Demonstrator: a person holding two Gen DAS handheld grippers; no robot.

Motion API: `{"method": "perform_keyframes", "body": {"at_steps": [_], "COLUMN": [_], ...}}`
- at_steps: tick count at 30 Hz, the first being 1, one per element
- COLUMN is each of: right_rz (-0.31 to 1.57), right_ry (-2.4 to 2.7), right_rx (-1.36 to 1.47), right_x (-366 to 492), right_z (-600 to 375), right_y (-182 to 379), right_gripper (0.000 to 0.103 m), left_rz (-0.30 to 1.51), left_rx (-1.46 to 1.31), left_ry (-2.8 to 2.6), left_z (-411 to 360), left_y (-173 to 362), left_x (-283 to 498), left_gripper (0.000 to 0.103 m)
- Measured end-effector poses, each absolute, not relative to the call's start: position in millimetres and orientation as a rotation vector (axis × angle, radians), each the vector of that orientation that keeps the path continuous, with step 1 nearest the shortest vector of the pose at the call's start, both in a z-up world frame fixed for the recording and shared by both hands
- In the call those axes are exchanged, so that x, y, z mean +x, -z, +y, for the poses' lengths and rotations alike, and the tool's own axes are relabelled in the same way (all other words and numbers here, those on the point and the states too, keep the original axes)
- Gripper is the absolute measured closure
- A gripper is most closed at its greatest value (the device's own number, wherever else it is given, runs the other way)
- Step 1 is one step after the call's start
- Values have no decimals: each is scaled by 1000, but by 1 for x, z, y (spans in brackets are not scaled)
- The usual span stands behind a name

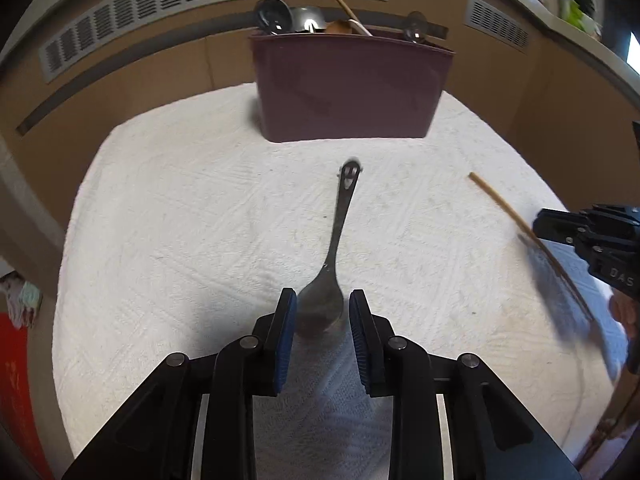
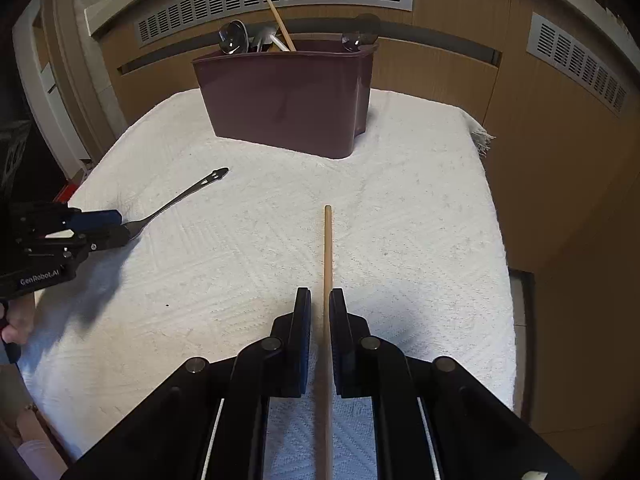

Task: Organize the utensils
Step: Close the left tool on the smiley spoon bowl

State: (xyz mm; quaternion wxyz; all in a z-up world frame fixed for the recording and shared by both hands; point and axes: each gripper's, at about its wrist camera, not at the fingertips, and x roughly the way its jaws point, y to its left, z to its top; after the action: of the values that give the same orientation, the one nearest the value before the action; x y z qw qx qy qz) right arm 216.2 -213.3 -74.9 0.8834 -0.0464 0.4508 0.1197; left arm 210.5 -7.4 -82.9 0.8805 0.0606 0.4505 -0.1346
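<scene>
Left gripper (image 1: 323, 304): fingers set either side of the bowl of a metal spoon (image 1: 338, 240), clasping it; handle points toward the holder, and whether it rests on the towel or is lifted cannot be told.

Right gripper (image 2: 320, 300): fingers clenched on 1 wooden chopstick (image 2: 327, 248), its tip pointing forward above the towel.

Maroon utensil holder (image 2: 288, 100): upright at the far side of the worktop, containing spoons, a ladle and another chopstick.

White textured towel (image 2: 400, 220): covers the worktop.

Left tongs (image 1: 322, 308) part-closed, right tongs (image 2: 320, 306) nearly closed, both low.
</scene>
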Motion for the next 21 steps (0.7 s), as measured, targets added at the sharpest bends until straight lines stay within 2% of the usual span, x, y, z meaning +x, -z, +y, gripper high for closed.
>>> {"method": "perform_keyframes", "body": {"at_steps": [4,7,11,14,17,19,21], "right_rz": [927,919,919,928,933,939,948], "right_ry": [-233,-228,-216,-209,-212,-223,-235], "right_rx": [-98,-104,-96,-89,-86,-87,-90], "right_x": [213,210,209,210,212,214,220], "right_z": [-214,-215,-219,-220,-221,-219,-217], "right_y": [73,70,69,72,74,76,78], "right_gripper": [80,79,73,72,72,72,72], "left_rz": [921,924,938,934,912,890,884], "left_rx": [124,118,84,56,21,20,-6], "left_ry": [215,202,186,191,191,172,182], "left_z": [-11,-11,-8,-7,-4,-2,3], "left_y": [87,87,89,89,89,89,88], "left_x": [212,214,216,215,215,216,216], "left_gripper": [68,66,53,53,56,71,74]}}
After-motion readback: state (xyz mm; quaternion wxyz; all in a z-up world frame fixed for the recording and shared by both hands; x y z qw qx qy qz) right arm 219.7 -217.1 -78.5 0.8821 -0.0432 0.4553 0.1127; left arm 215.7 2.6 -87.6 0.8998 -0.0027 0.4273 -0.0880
